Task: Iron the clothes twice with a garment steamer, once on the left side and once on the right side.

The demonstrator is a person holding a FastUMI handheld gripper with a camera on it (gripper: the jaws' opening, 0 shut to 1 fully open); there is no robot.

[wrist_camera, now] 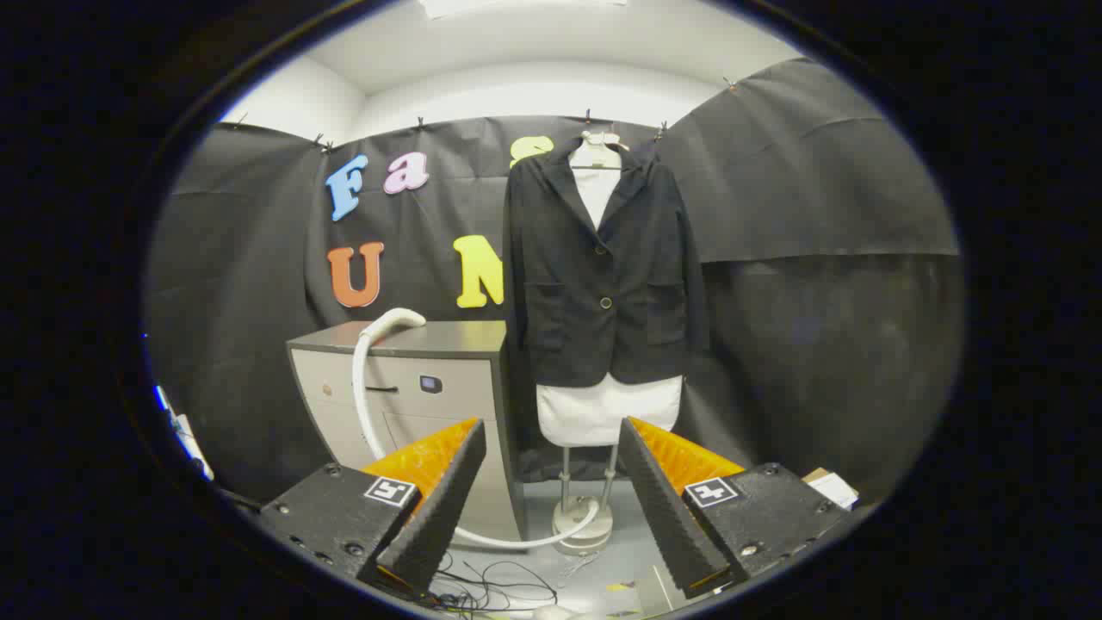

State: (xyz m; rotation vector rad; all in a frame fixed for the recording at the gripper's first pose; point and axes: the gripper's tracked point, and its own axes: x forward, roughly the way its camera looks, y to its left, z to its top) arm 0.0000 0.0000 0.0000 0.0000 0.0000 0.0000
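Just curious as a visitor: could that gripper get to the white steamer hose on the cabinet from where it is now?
Probably yes: the gripper is open, and nothing stands between it and the steamer hose on the cabinet.

A black jacket point(603, 275) with dark buttons hangs over a white mannequin point(607, 409) on a pale stand. To its left, a white steamer hose point(366, 379) curves over a beige cabinet point(413, 387) with a grey top. Thin black cables point(491, 590), perhaps, lie on the grey floor.
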